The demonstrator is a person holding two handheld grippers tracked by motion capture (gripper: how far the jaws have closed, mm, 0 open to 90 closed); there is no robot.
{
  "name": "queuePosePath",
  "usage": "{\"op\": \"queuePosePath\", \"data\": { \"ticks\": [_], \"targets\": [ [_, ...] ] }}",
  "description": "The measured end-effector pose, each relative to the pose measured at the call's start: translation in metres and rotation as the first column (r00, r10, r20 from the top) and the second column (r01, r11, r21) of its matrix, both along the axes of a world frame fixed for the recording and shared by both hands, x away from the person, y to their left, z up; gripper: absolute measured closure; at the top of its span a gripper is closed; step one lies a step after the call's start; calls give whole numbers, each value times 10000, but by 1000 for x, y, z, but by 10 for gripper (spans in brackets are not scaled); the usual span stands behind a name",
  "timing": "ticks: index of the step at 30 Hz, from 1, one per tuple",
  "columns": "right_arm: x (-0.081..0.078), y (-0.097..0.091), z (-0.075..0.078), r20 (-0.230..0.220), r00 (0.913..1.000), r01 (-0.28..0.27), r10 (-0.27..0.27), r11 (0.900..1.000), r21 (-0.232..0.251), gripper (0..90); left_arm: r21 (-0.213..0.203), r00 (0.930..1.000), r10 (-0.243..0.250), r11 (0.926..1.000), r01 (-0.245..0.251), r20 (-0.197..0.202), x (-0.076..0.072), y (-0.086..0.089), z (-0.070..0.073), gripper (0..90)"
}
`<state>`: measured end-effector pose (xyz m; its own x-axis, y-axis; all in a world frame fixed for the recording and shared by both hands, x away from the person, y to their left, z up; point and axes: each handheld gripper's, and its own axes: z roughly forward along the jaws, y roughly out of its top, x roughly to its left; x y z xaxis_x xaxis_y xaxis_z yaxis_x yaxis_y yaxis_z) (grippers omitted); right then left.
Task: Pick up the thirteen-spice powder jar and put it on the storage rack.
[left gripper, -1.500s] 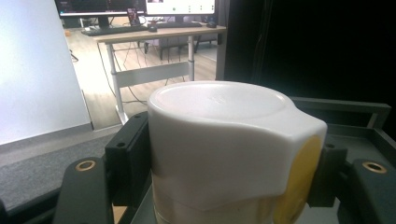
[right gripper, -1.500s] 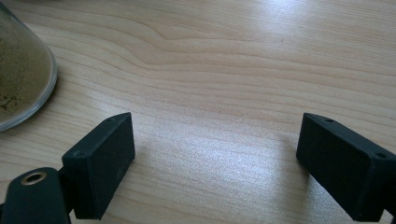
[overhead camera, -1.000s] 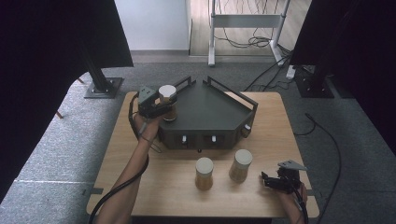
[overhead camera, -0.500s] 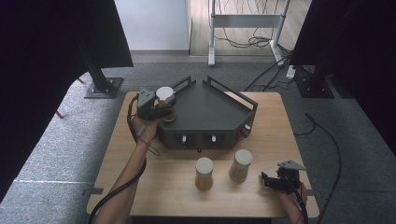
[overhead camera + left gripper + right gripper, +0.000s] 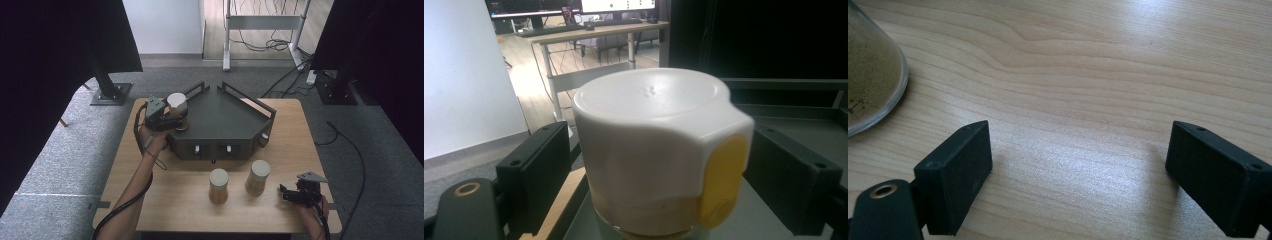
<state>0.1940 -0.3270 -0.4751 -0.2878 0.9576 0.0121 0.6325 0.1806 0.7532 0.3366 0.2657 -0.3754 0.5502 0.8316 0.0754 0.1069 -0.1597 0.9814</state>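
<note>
Wooden table point(image 5: 165, 200): left hand-held gripper point(image 5: 172, 121) just opened around jar point(image 5: 176, 104); right hand-held gripper point(image 5: 289, 193) open, empty.

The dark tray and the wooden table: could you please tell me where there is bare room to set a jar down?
The dark tray is bare right of the jar at its left corner. The table is free left of the two jars. It is crowded between those and the right gripper.

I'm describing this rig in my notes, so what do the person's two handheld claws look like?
Both are black. The left claw and right claw each end in two flat, blocky black jaws with small screw holes, and a brass-ringed hole sits near the base. A grey three-cornered plate tops each, and a black cable trails back along each bare forearm.
</note>
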Motion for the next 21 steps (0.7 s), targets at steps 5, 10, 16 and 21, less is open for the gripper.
{"op": "queuePosePath", "data": {
  "ticks": [5, 10, 16, 21],
  "targets": [
    [0, 0, 0, -9, 10000, 6, -6, 10000, -8, 107, 14, 10000, 11, 10000, -11, 33, -6, 4, 5, 142],
    [0, 1, 0, -9, 10000, 5, -5, 10000, -35, 107, -98, 10000, -28, 9999, 27, -71, -14, 14, 8, 142],
    [0, 1, 0, -10, 10000, 7, -7, 10000, -44, 107, -71, 9999, -95, 9999, 94, -144, -26, 26, 9, 141],
    [0, 1, 0, -3, 10000, 8, -8, 10000, -51, 106, -78, 9996, -166, 9998, 164, -210, -39, 35, 8, 141]
  ]
}}
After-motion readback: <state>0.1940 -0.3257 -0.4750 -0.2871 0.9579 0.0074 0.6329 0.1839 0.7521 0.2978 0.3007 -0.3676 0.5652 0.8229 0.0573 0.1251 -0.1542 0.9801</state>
